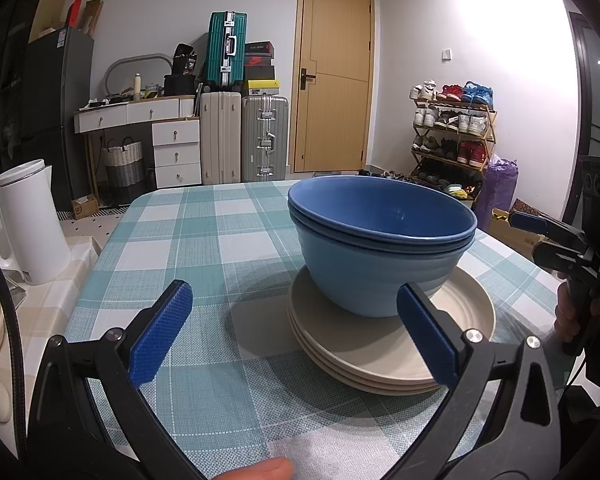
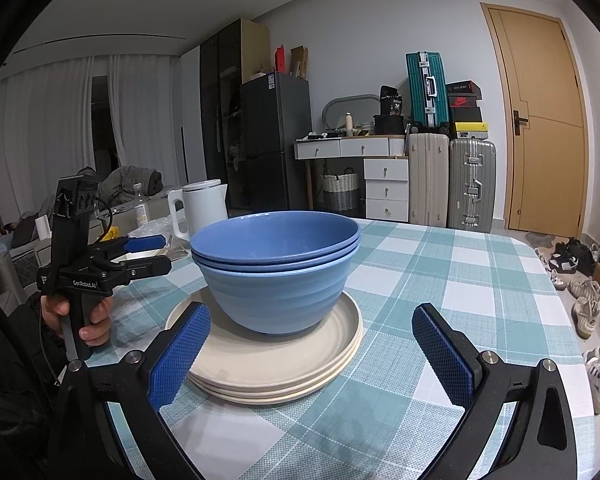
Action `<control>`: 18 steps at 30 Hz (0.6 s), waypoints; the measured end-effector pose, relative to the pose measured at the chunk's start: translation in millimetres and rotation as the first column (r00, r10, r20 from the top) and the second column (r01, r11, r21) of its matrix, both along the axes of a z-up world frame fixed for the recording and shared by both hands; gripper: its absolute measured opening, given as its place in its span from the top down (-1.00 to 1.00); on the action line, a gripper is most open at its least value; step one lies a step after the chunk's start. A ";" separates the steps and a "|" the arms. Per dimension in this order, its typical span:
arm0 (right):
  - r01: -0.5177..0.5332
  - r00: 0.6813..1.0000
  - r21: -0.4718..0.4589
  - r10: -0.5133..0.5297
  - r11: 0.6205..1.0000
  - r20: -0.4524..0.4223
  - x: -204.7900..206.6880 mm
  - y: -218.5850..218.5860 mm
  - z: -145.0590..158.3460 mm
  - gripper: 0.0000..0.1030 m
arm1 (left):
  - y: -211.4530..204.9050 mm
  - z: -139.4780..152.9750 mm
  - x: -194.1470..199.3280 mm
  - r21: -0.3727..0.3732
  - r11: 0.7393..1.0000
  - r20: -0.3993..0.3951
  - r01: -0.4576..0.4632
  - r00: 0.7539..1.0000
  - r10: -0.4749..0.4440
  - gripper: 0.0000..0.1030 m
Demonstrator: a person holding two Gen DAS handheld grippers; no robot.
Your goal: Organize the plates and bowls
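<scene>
Nested blue bowls [image 2: 278,276] sit on the cream plates [image 2: 268,364], apparently finished. Both the left gripper [image 1: 294,330] and right gripper [image 2: 310,354] are wide and empty; withdraw straight back without nudging the plates.

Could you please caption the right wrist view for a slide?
Open right tool facing nested blue bowls on stacked cream plates.

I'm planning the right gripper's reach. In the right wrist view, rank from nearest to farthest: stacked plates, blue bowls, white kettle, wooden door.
1. Stacked plates, just ahead of the open right gripper, toward its left finger.
2. Blue bowls, nested on the plates, a little farther in.
3. White kettle, behind the bowls, left.
4. Wooden door, far wall, right.
</scene>
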State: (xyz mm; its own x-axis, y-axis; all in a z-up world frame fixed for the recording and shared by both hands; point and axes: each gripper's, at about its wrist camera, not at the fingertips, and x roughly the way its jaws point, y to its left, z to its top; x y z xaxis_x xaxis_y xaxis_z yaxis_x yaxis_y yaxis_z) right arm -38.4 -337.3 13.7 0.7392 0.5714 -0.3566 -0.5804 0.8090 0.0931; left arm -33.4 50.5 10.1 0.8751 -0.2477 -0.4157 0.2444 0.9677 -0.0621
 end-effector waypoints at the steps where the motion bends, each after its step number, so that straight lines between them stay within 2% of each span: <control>1: 0.001 1.000 0.000 -0.001 1.000 0.001 -0.4 -0.2 0.2 -0.99 | 0.0 0.0 0.0 -0.001 1.000 0.001 0.000 1.000 0.000 -0.98; 18: -0.001 1.000 -0.001 0.001 1.000 0.002 -0.7 0.1 -0.5 -0.99 | -1.2 0.2 1.4 0.001 1.000 0.003 0.002 1.000 -0.002 -0.98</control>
State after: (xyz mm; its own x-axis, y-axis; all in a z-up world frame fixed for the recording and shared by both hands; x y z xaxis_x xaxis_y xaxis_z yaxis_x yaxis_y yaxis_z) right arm -39.1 -337.2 13.2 0.7394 0.5716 -0.3557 -0.5815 0.8085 0.0906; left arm -32.0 49.3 10.3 0.8757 -0.2487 -0.4138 0.2464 0.9673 -0.0600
